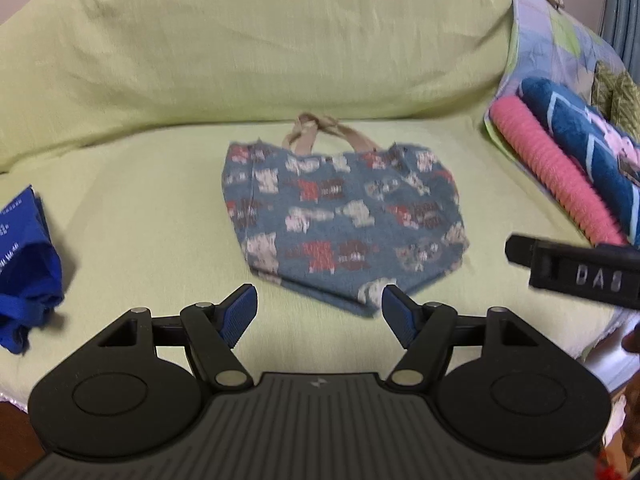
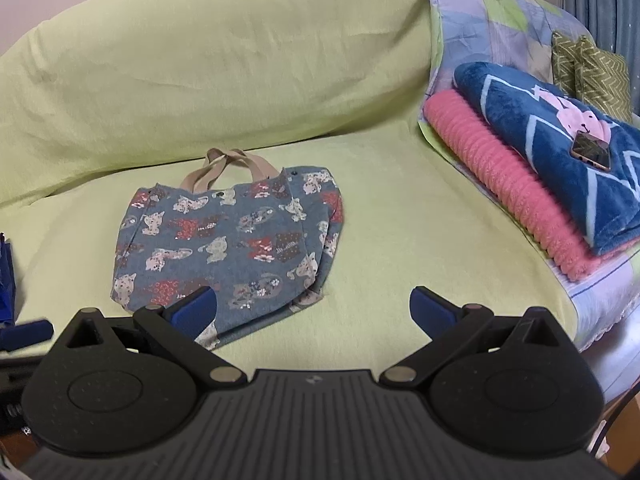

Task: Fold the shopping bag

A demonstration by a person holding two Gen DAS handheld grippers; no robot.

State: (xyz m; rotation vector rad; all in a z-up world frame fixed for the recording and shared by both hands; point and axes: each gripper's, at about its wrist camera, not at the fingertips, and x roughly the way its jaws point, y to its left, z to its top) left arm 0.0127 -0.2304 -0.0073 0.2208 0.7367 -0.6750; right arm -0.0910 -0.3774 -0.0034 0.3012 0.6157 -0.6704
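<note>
Nearest, the left tongs [image 1: 319, 312] and the right tongs [image 2: 312, 312] both stand wide and hold nothing, poised just short of the shopping bag [image 2: 228, 240]. It lies flat at full width on the green sofa cover [image 2: 380, 208], bottom edge toward the tongs, tan handles [image 2: 224, 168] at the far end. With no fold showing, a grasp would call for pinching one edge or corner. The left view is blurred, so the bag's near hem is probably lifted slightly. A blue cloth [image 1: 24, 260] at left is cut off.
</note>
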